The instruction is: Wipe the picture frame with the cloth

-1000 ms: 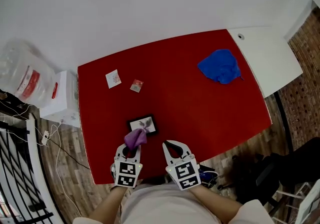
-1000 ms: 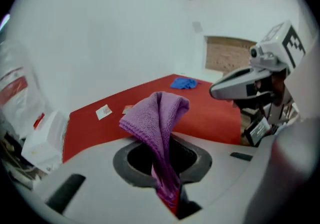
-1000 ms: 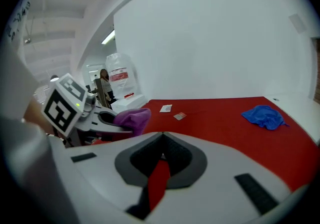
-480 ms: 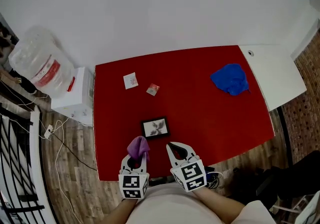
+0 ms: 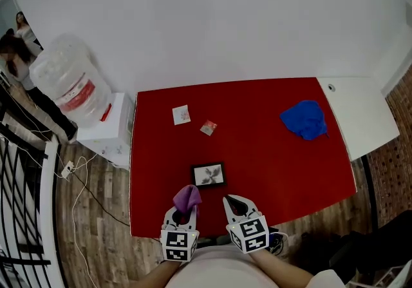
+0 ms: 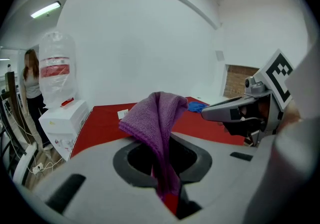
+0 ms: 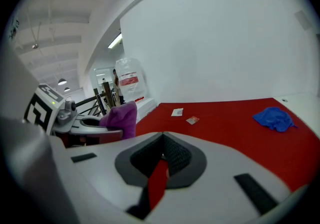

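Observation:
A small black picture frame [image 5: 208, 175] lies flat on the red table [image 5: 270, 158], near its front edge. My left gripper [image 5: 185, 211] is just in front of the frame and to its left, shut on a purple cloth [image 5: 187, 197] that bunches out past the jaws [image 6: 157, 118]. The cloth is close to the frame's near left corner and does not touch it. My right gripper [image 5: 233, 203] hovers at the table's front edge, right of the frame, with its jaws together and nothing in them. The frame does not show in either gripper view.
A blue cloth [image 5: 304, 119] lies at the table's far right. Two small cards [image 5: 181, 115] [image 5: 207, 127] lie toward the back left. A water bottle [image 5: 64, 80] on a white dispenser [image 5: 112, 129] stands left of the table, and a white table [image 5: 360, 113] adjoins on the right.
The left gripper has drawn back toward the front edge with the purple cloth, which no longer overlaps the frame's corner. The head view has shifted, so the table sits lower in the picture.

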`<state>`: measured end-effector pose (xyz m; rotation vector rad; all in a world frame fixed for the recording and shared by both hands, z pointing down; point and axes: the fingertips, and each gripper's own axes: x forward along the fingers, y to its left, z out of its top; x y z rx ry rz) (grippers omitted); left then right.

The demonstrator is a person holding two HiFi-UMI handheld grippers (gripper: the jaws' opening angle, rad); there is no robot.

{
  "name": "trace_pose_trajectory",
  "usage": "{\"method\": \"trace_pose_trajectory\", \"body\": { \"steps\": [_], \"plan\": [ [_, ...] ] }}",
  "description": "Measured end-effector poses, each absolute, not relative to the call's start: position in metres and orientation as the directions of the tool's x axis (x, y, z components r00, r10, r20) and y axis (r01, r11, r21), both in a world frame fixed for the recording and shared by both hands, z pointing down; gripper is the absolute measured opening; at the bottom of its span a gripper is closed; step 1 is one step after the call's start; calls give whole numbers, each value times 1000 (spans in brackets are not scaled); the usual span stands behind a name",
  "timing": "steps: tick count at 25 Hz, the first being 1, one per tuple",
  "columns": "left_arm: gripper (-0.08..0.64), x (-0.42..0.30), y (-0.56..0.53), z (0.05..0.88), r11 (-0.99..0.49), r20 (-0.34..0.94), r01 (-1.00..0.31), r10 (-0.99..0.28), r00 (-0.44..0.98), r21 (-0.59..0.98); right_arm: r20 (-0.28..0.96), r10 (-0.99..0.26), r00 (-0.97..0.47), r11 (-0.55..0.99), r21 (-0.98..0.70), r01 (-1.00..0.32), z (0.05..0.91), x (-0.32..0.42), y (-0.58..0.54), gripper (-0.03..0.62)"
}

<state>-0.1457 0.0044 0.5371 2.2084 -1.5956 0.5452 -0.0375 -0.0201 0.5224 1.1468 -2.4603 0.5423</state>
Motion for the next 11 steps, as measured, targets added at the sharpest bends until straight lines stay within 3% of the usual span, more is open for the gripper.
{"method": "trace_pose_trajectory", "body": {
  "steps": [11],
  "plan": [
    [54, -146, 8, 541, -297, 518, -951, -802, 295, 82, 498, -649, -575, 576, -172, -799, 528, -30, -18, 3]
  ]
}}
